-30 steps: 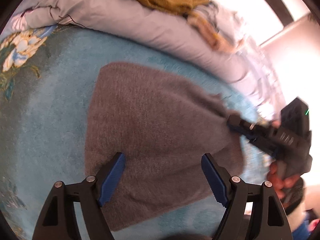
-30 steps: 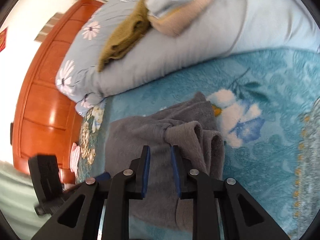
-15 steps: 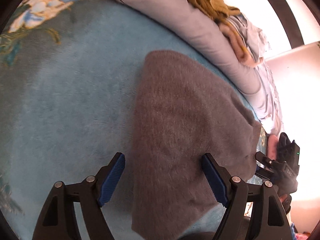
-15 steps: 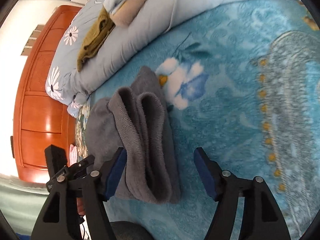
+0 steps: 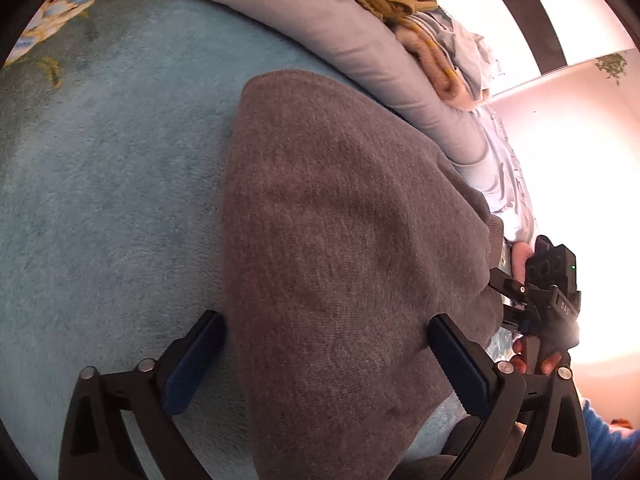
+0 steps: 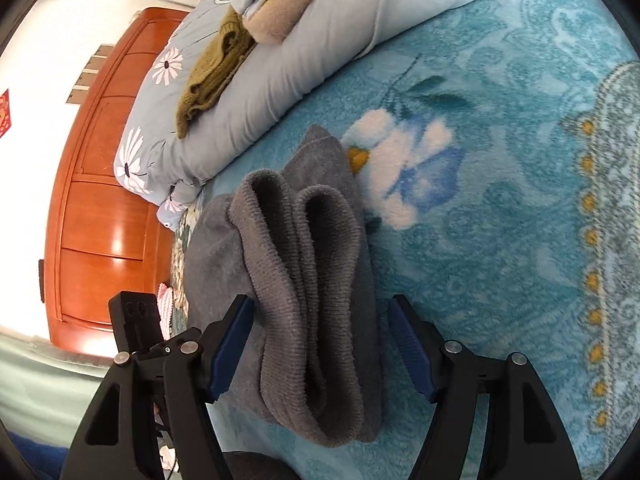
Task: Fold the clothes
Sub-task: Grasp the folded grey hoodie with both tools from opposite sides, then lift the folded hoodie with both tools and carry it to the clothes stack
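Observation:
A grey knitted garment (image 5: 344, 248) lies folded on the blue floral blanket (image 5: 100, 208). My left gripper (image 5: 324, 364) is open, its fingers straddling the near end of the garment without gripping it. In the right wrist view the garment's ribbed cuffs (image 6: 308, 280) lie bunched on top of the fold. My right gripper (image 6: 320, 352) is open, one finger on each side of the cuffs. The right gripper also shows in the left wrist view (image 5: 548, 300) at the garment's right edge.
A pale grey-blue pillow (image 6: 304, 56) lies along the far side, with mustard (image 6: 212, 76), beige and light blue clothes piled on it. A red-brown wooden headboard (image 6: 100, 208) stands at the left. The blanket (image 6: 500, 200) extends to the right.
My right gripper has opened and let go of the grey cuffs, which now lie on the fold. My left gripper has moved closer over the garment and stays open.

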Demonstrator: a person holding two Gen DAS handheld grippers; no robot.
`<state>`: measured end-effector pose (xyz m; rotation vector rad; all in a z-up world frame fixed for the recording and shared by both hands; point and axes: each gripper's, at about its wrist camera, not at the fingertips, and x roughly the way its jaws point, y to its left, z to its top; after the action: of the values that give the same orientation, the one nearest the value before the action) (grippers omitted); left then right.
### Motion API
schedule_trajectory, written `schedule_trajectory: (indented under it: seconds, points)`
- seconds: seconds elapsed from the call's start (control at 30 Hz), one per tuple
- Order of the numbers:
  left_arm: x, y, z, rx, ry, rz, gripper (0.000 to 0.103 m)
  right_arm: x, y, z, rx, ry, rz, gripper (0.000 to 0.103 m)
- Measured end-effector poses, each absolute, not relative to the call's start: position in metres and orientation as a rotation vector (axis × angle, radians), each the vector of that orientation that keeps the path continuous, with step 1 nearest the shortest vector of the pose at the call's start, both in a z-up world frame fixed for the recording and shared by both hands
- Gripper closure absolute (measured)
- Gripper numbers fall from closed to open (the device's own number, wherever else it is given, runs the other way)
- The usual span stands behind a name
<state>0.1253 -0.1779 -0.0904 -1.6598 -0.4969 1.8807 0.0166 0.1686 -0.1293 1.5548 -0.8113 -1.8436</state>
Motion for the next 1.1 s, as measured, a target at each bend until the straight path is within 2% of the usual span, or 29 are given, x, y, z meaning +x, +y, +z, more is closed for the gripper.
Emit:
schedule_trajectory:
  seconds: [0.3, 0.5, 0.57, 0.6, 0.7, 0.97, 1.1]
  points:
    - [0.105, -0.18, -0.094, -1.665, -0.646, 1.859, 0.001, -0.002, 0.147, -0.131, 1.542, -0.743, -1.794, 0.03]
    - [0.101, -0.169, -0.09, -1.672, -0.625, 1.904, 0.002, -0.01, 0.143, -0.132, 1.565, -0.757, -1.781, 0.031]
    - [0.101, -0.167, -0.088, -1.67, -0.597, 1.923, 0.015, -0.011, 0.14, -0.13, 1.588, -0.758, -1.797, 0.036]
    - [0.102, -0.168, -0.087, -1.674, -0.586, 1.936, 0.015, -0.011, 0.138, -0.13, 1.599, -0.758, -1.805, 0.042]
    - [0.102, -0.17, -0.086, -1.682, -0.589, 1.97, 0.023, -0.01, 0.137, -0.128, 1.644, -0.783, -1.817, 0.051]
    - [0.11, -0.173, -0.067, -1.694, -0.573, 2.031, 0.058, -0.006, 0.132, -0.104, 1.688, -0.781, -1.858, 0.066]
    - [0.12, -0.169, -0.047, -1.677, -0.581, 2.043, 0.061, 0.005, 0.139, -0.078, 1.647, -0.789, -1.88, 0.067]
